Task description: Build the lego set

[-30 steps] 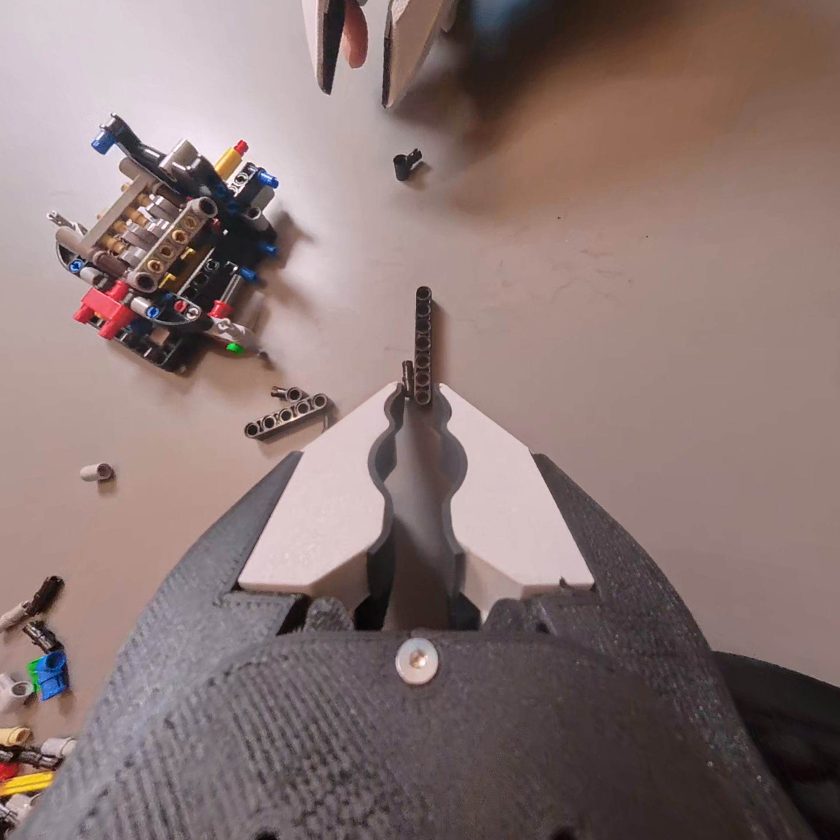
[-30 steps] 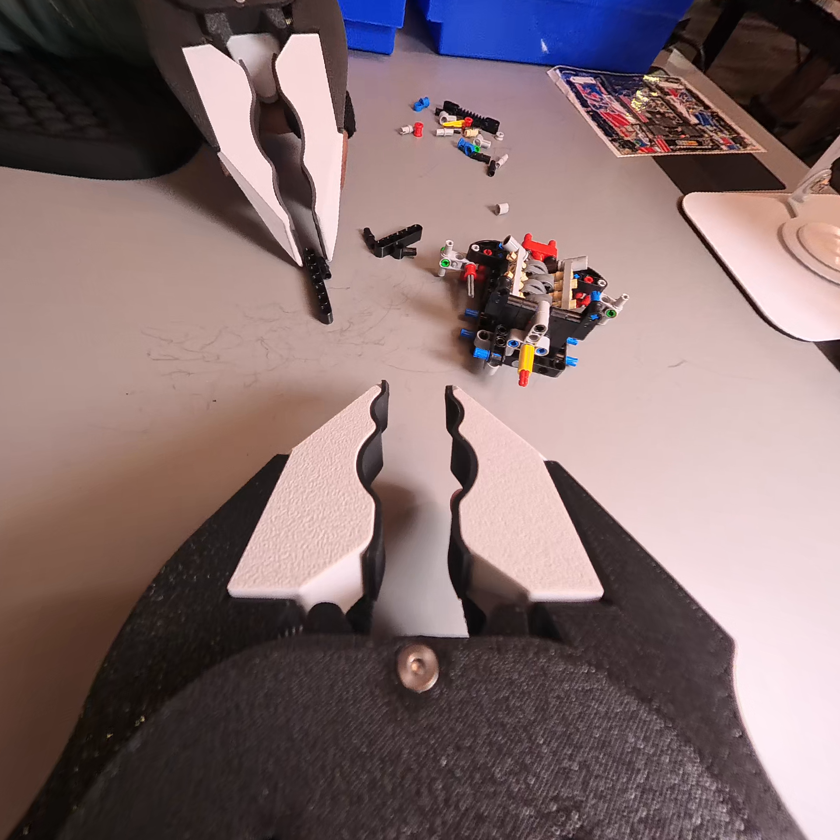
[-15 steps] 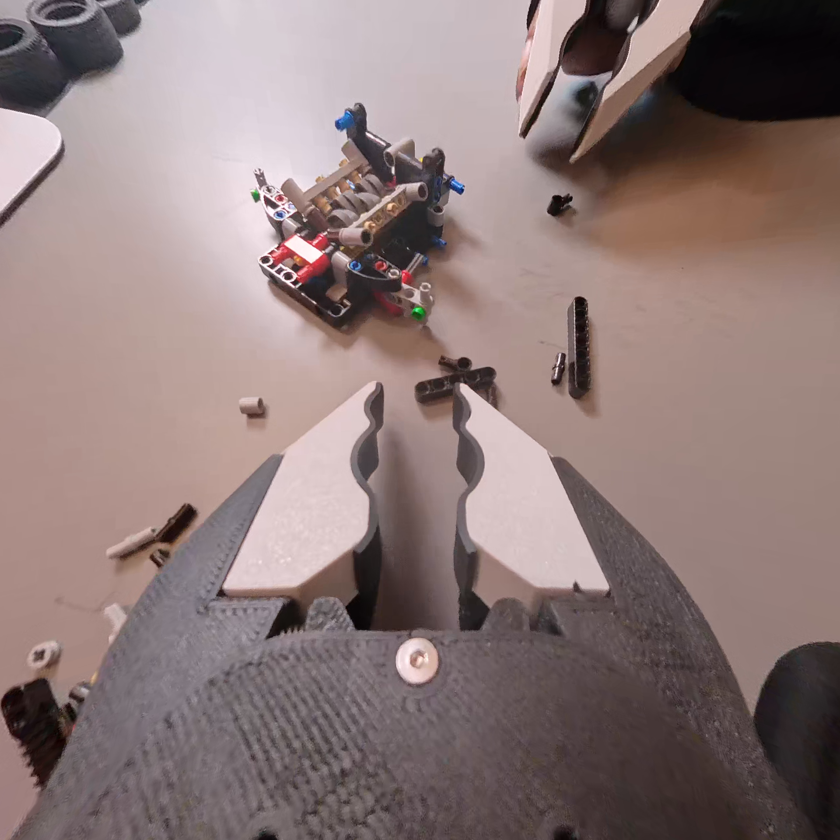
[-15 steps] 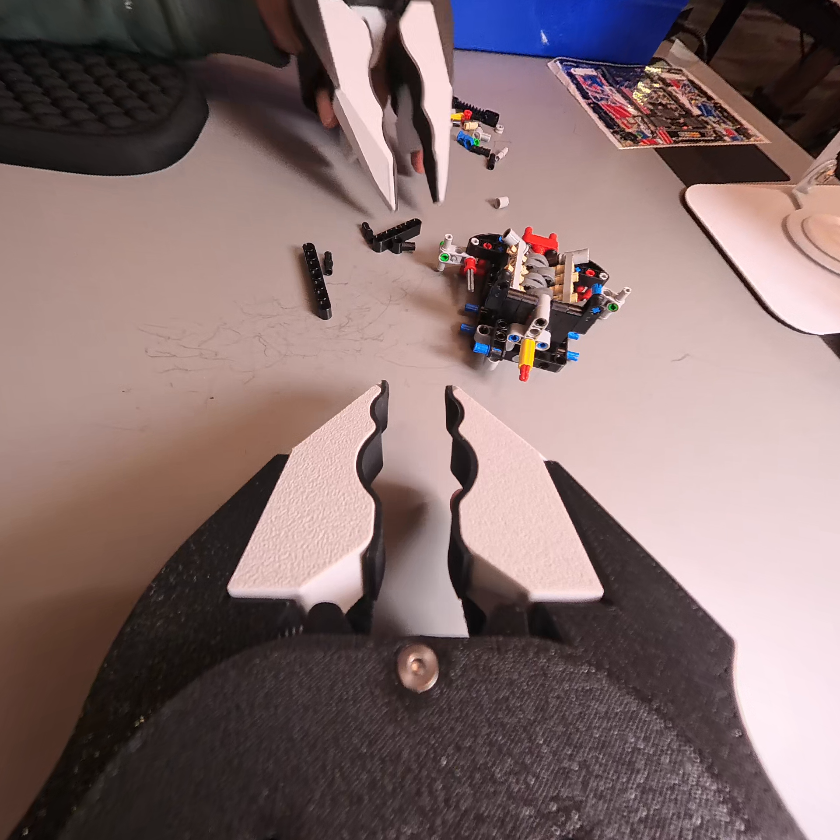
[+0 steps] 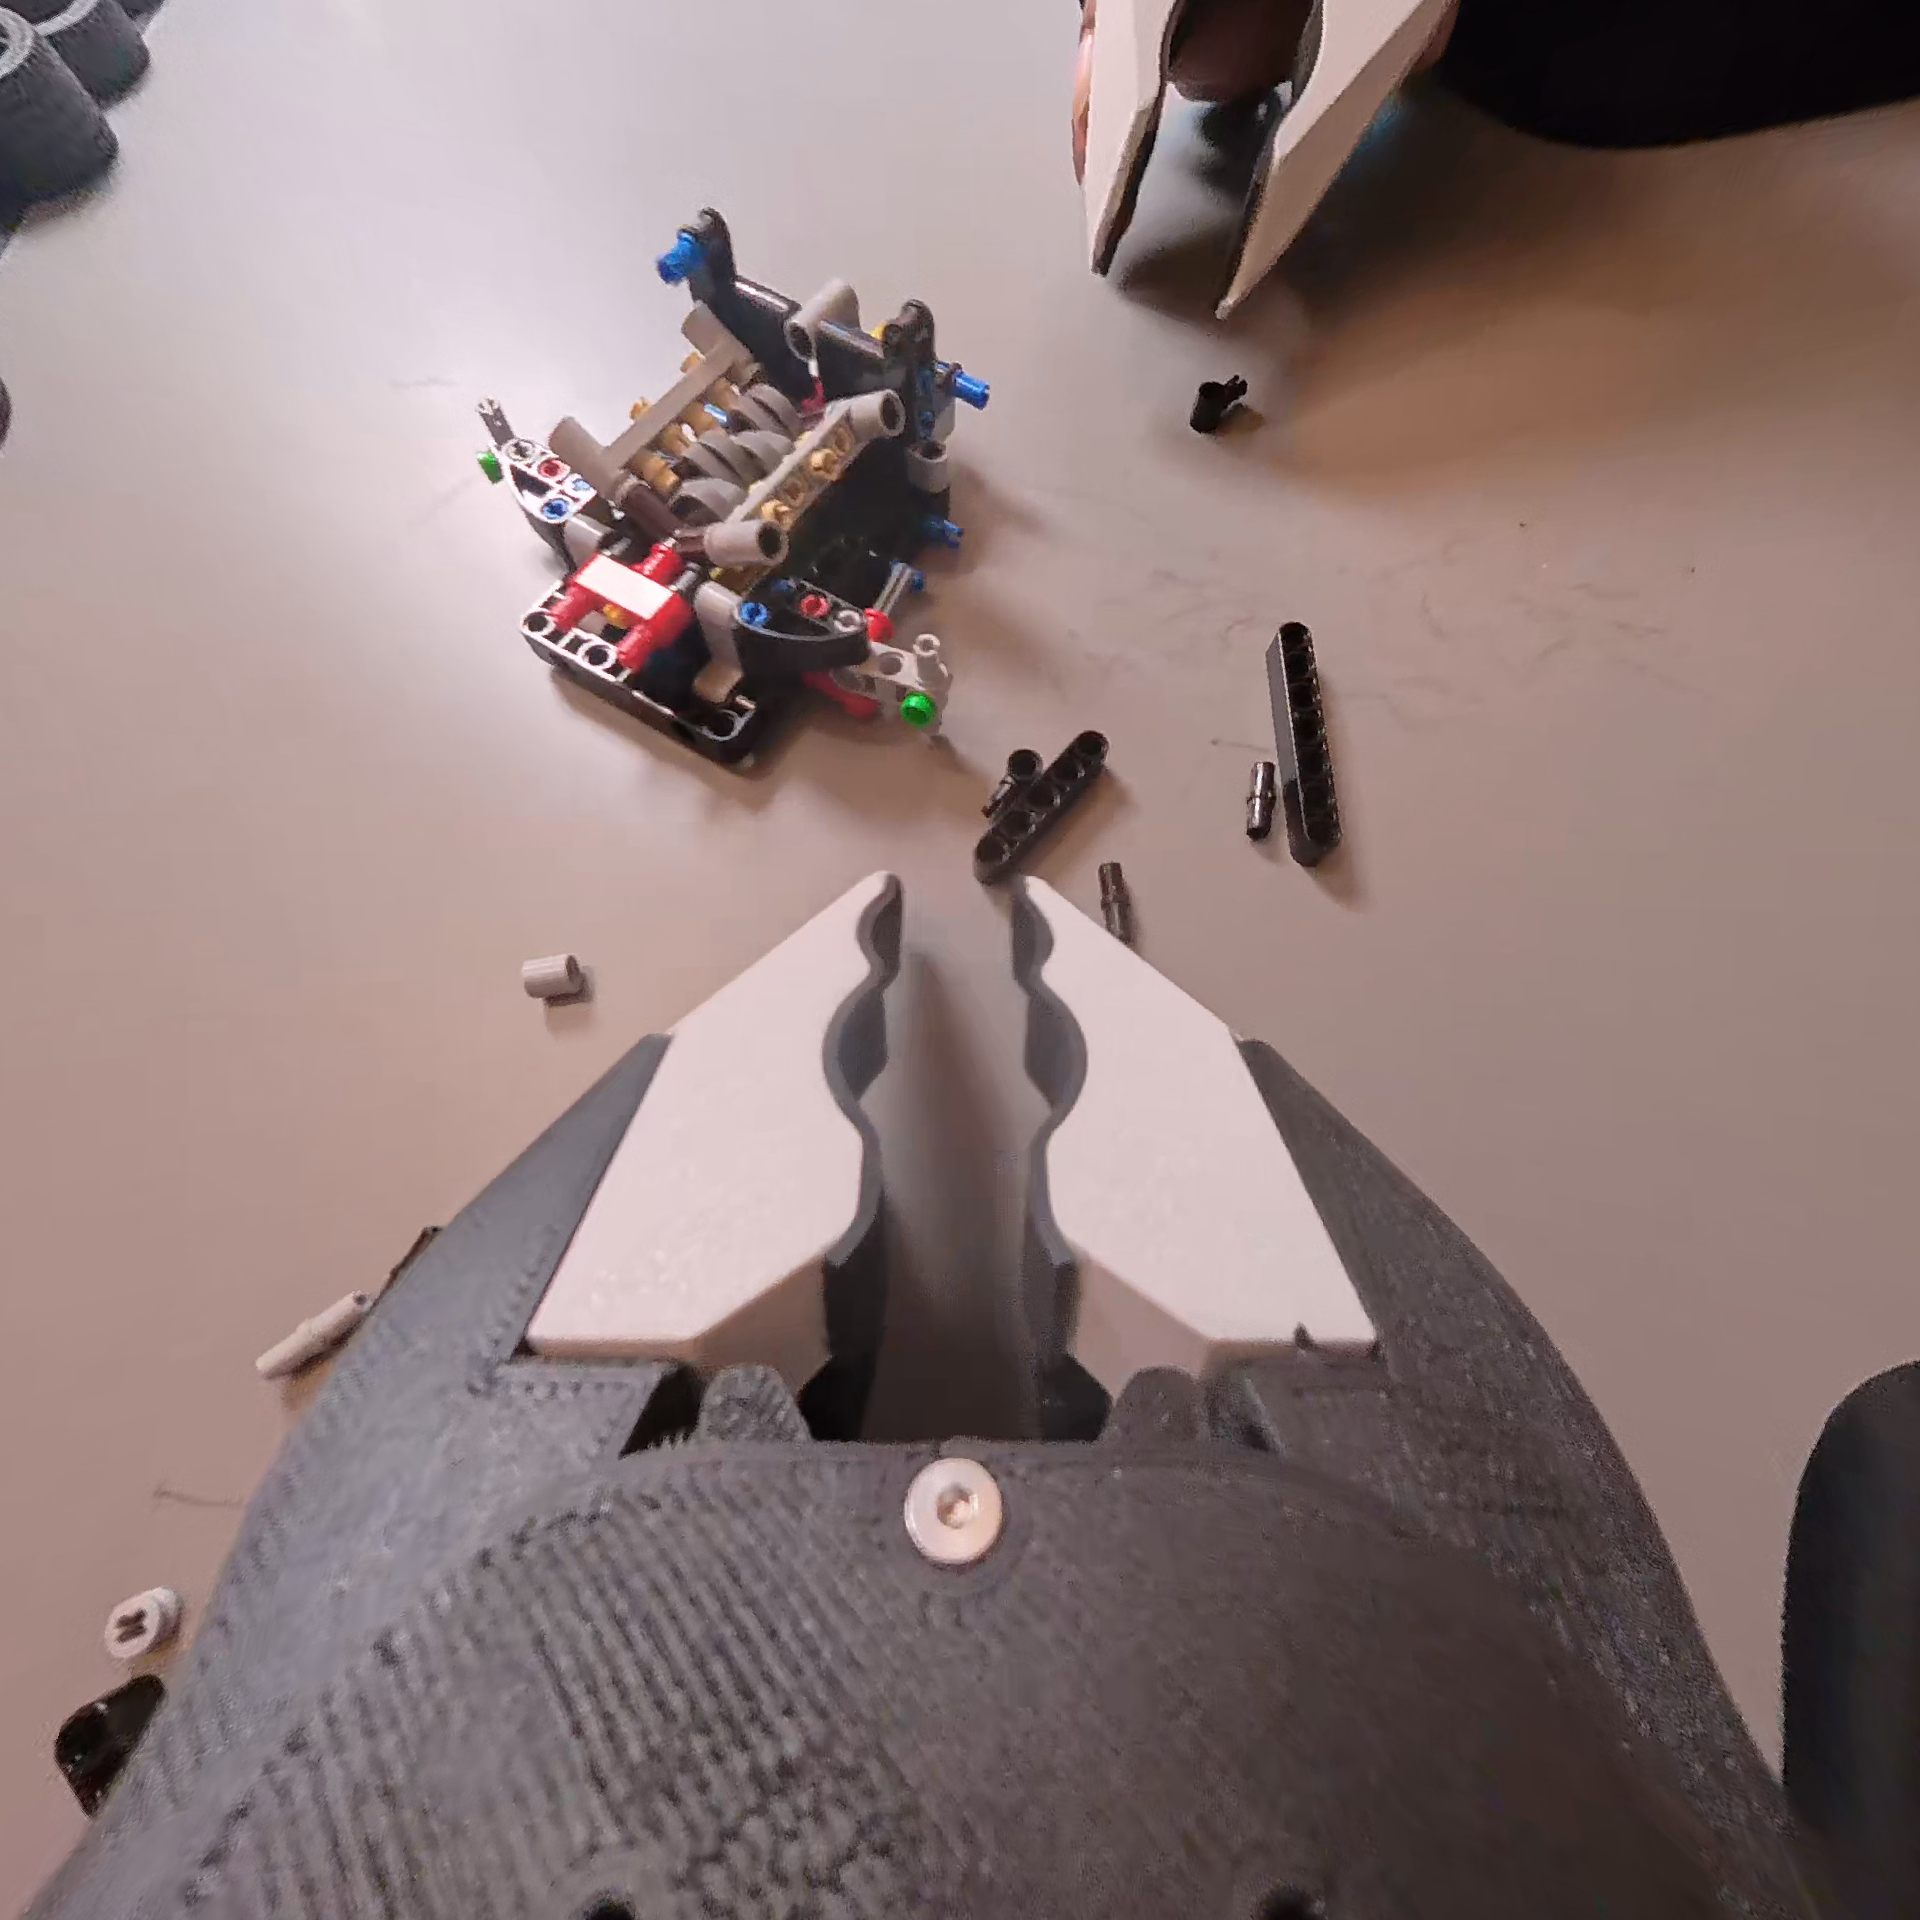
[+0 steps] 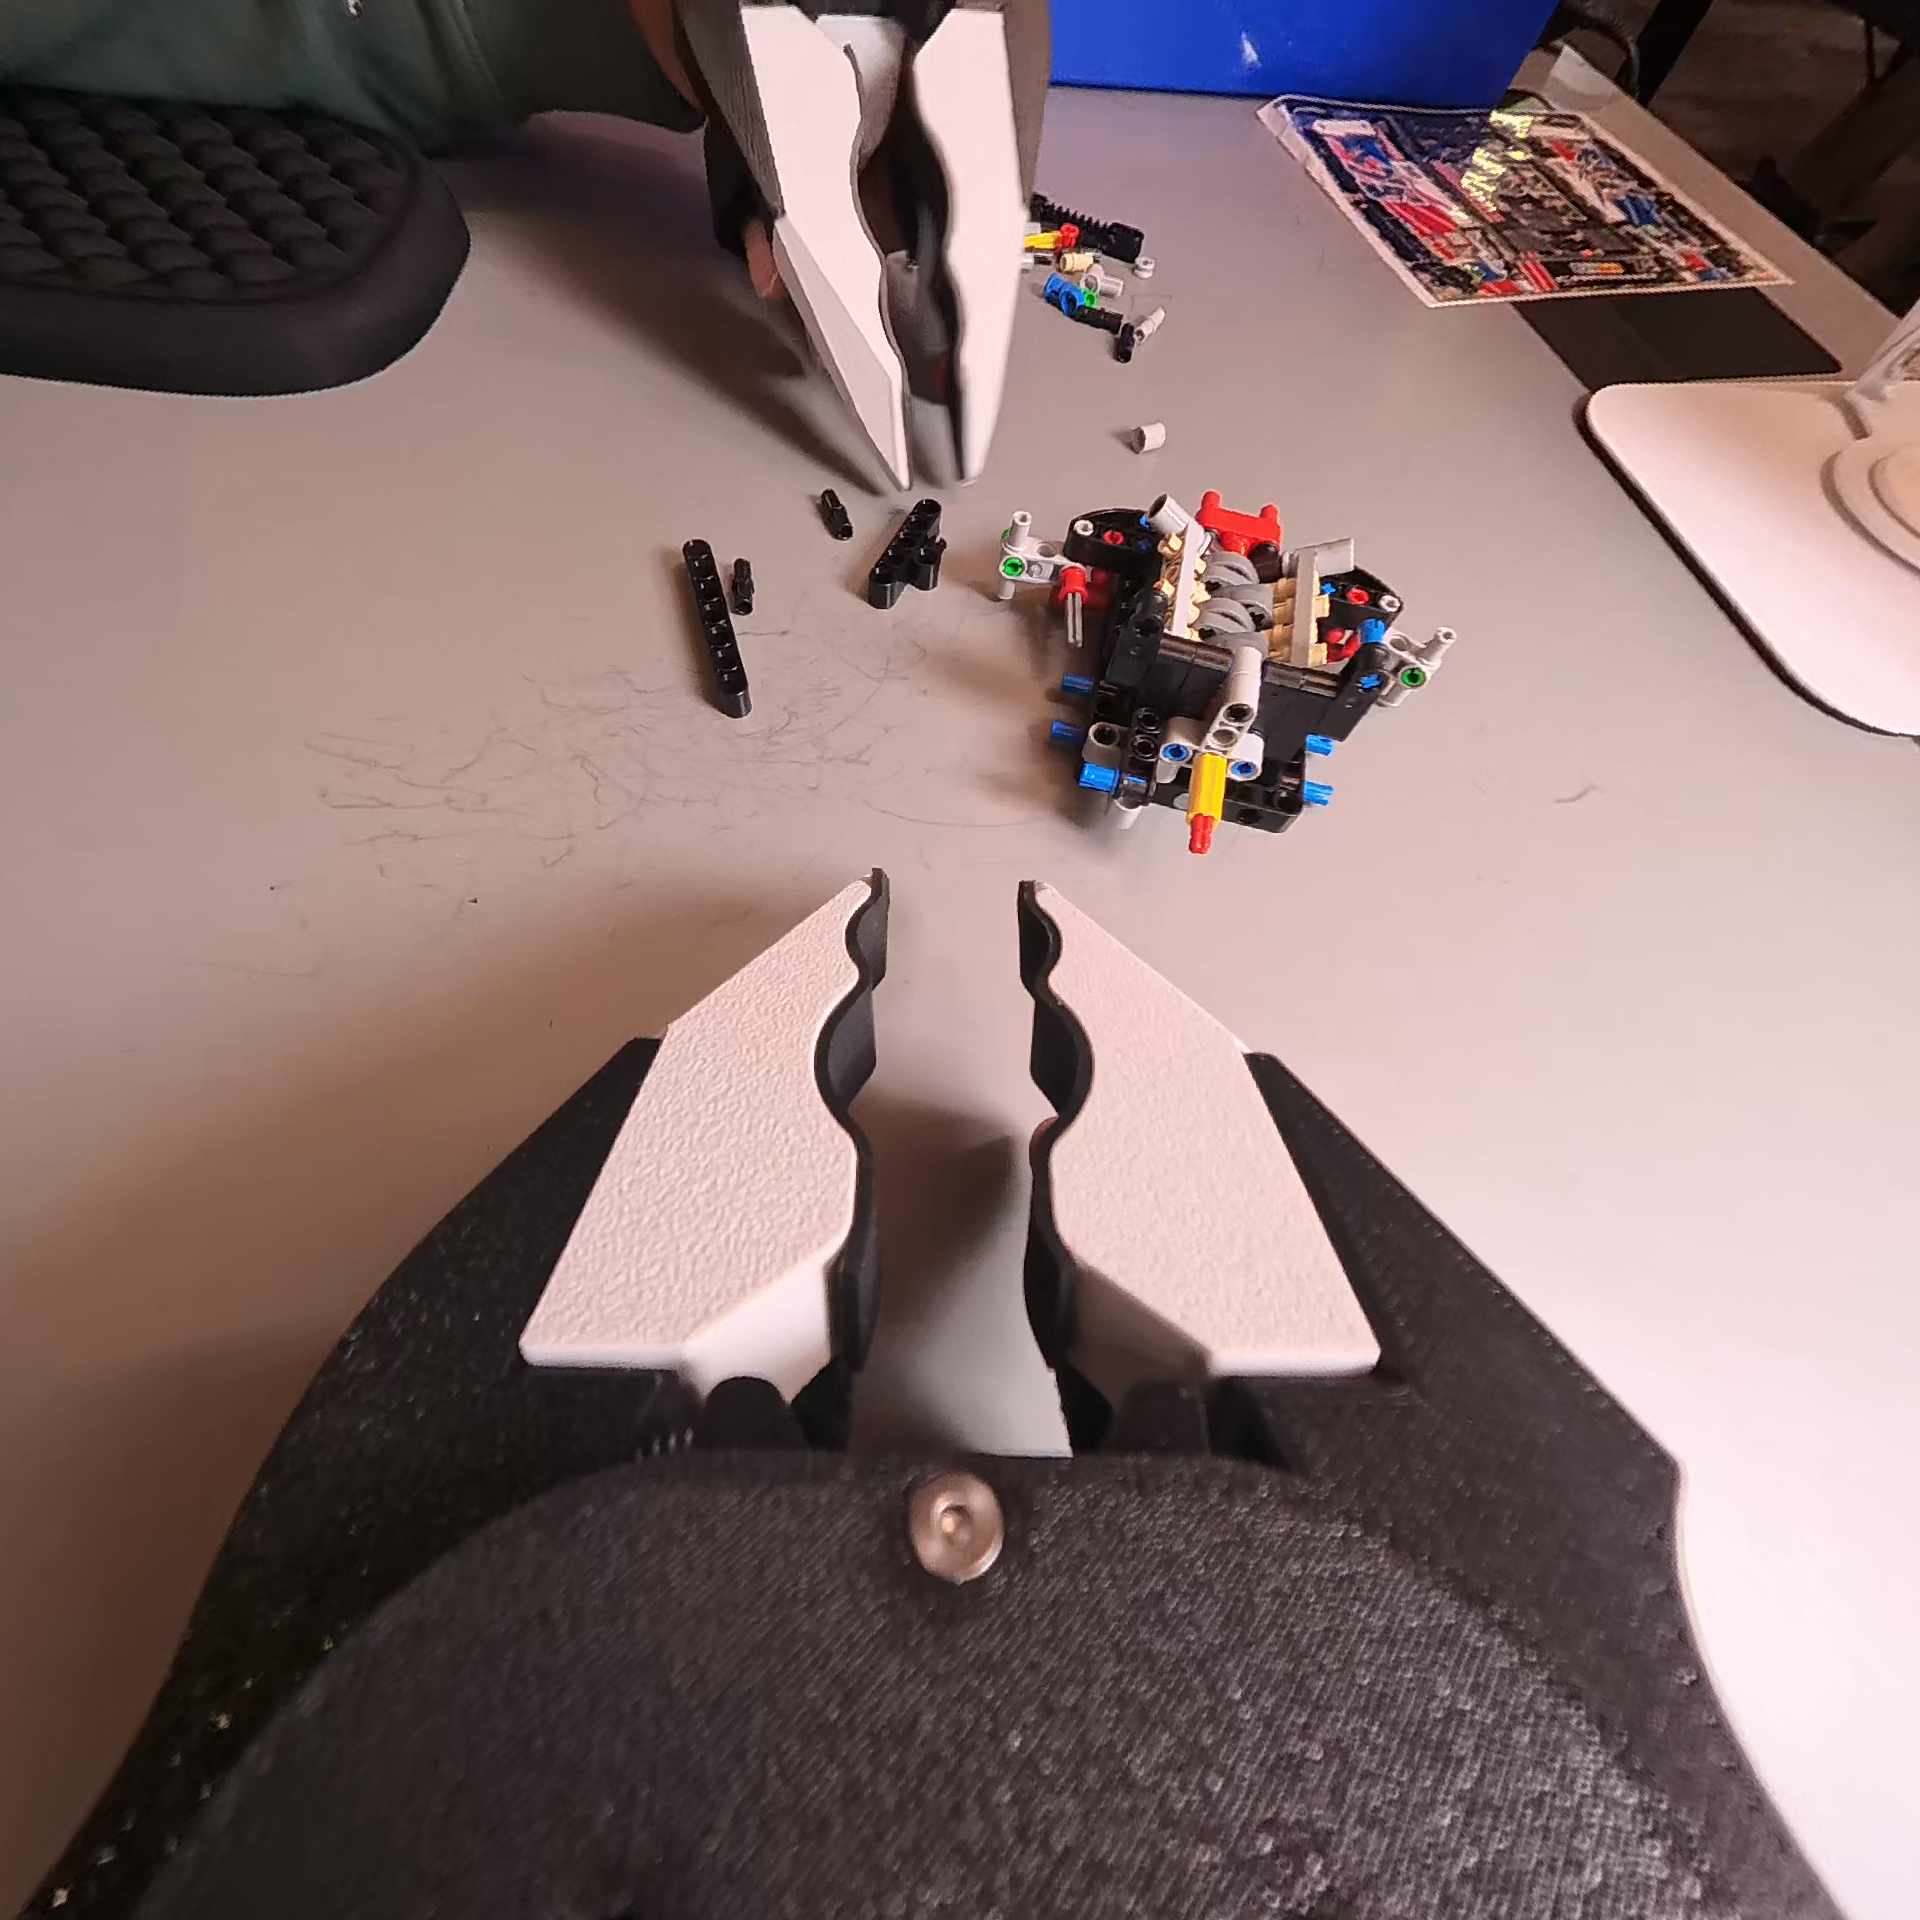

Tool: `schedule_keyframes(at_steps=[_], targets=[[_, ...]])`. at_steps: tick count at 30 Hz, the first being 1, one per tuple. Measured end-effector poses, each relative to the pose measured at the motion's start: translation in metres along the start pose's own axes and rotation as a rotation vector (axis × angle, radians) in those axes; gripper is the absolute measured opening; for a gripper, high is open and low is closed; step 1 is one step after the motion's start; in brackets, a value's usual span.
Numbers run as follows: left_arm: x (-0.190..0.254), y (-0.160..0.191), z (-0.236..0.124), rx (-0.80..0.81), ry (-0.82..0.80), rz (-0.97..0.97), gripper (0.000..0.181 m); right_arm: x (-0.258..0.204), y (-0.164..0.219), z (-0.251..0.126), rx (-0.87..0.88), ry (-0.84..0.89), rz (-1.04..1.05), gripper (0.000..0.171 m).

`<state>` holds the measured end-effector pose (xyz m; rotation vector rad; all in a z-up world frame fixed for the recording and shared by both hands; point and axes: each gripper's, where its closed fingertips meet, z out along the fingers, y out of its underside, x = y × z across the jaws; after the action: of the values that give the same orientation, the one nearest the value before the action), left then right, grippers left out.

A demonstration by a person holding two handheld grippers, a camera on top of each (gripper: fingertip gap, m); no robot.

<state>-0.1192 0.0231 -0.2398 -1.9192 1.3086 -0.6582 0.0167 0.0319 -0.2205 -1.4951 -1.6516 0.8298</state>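
you're between picks: both jaws released and empty. your left gripper (image 5: pixel 954 896) hovers by the short black beam (image 5: pixel 1042 792); next, close on it.

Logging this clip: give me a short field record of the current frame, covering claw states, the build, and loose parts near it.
left claw: open, empty, just above the table, tips near the short black beam
right claw: open, empty, short of the build
build: partly assembled lego model, standing on the grey table, untouched
loose parts: long black beam flat, a small black pin beside it; another black pin near the short beam
parts pile: far side of the model
instruction booklet: far right corner
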Motion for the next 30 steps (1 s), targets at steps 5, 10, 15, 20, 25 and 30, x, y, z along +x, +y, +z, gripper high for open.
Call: schedule_keyframes(at_steps=[5, 10, 15, 20, 25, 30], targets=[[0.0, -0.004, 0.005, 0.005, 0.055, 0.011, 0.032, 0.002, -0.001, -0.001, 0.01, 0.006, 0.012, 0.023], [0.011, -0.004, 0.011, -0.029, 0.112, 0.052, 0.016, 0.004, -0.001, -0.002, 0.012, 0.014, 0.019, 0.023], [0.015, -0.001, 0.008, -0.055, 0.093, 0.087, 0.007, 0.004, 0.0, -0.002, 0.008, 0.013, 0.021, 0.023], [0.015, 0.001, 0.006, -0.056, 0.08, 0.083, 0.007, 0.004, -0.001, -0.002, 0.01, 0.014, 0.021, 0.023], [0.01, 0.001, 0.0, -0.033, 0.045, 0.048, 0.006, 0.004, -0.001, -0.002, 0.009, 0.014, 0.021, 0.024], [0.002, 0.003, -0.007, -0.018, -0.038, -0.014, 0.006, 0.004, -0.001, -0.002, 0.009, 0.016, 0.02, 0.023]])
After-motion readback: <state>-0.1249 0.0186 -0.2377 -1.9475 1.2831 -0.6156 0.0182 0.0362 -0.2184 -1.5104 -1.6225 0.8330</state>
